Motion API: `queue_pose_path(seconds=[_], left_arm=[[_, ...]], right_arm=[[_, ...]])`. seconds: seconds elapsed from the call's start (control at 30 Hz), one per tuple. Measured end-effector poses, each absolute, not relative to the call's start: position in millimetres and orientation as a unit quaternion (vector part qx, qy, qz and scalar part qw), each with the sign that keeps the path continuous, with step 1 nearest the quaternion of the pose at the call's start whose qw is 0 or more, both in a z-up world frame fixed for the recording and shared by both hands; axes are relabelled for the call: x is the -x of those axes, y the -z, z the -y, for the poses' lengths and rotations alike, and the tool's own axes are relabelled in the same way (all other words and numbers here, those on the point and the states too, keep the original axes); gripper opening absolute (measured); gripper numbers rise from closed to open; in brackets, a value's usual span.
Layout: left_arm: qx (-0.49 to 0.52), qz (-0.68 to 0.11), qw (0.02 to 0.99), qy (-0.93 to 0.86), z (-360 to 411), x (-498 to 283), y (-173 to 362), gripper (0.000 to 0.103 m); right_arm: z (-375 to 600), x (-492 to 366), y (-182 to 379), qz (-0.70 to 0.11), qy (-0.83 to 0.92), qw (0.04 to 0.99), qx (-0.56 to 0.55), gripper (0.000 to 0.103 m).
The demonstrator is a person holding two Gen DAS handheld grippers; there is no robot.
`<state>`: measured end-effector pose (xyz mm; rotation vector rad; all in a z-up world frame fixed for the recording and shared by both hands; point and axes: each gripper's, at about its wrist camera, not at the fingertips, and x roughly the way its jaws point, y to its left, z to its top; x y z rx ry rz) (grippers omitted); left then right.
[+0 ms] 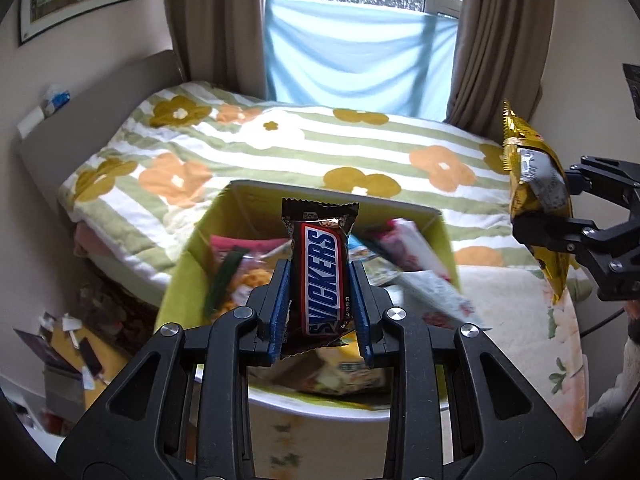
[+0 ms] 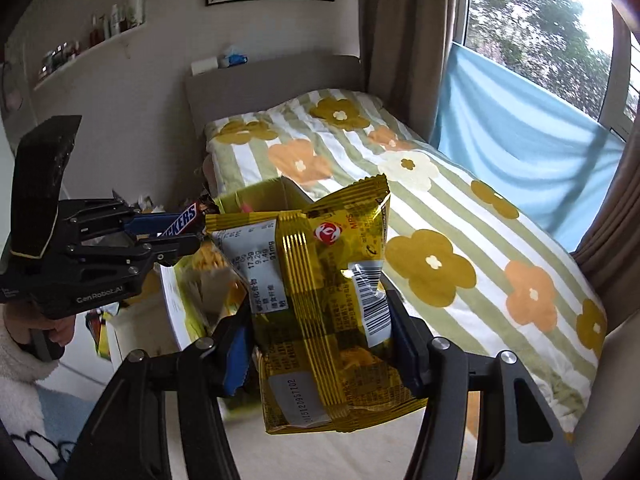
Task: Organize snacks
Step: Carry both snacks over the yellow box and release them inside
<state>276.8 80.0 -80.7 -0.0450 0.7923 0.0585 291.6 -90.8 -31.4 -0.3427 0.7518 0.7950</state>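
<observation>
Clamped in my left hand-held gripper [image 1: 320, 280], the Snickers bar [image 1: 322, 276] hangs above the green box [image 1: 180, 280]; right hand-held gripper [image 2: 320, 344] pinches the gold snack packet [image 2: 320, 300]. I should lower each before releasing.

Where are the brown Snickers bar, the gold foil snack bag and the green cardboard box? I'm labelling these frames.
Brown Snickers bar [image 1: 324, 284]: left wrist view, on the blue logo.
Gold foil snack bag [image 2: 320, 304]: right wrist view, on the back seam.
Green cardboard box [image 1: 182, 280]: left wrist view, on its left wall.
</observation>
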Motion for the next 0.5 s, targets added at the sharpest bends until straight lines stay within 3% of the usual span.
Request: queue_pose_path(seconds=[0.5], left_arm=[[-0.001, -0.445, 0.894, 0.058, -155, -332, 117, 0.026]], right_arm=[[16, -295, 70, -0.44, -0.278, 0.853, 0.029, 0.055]])
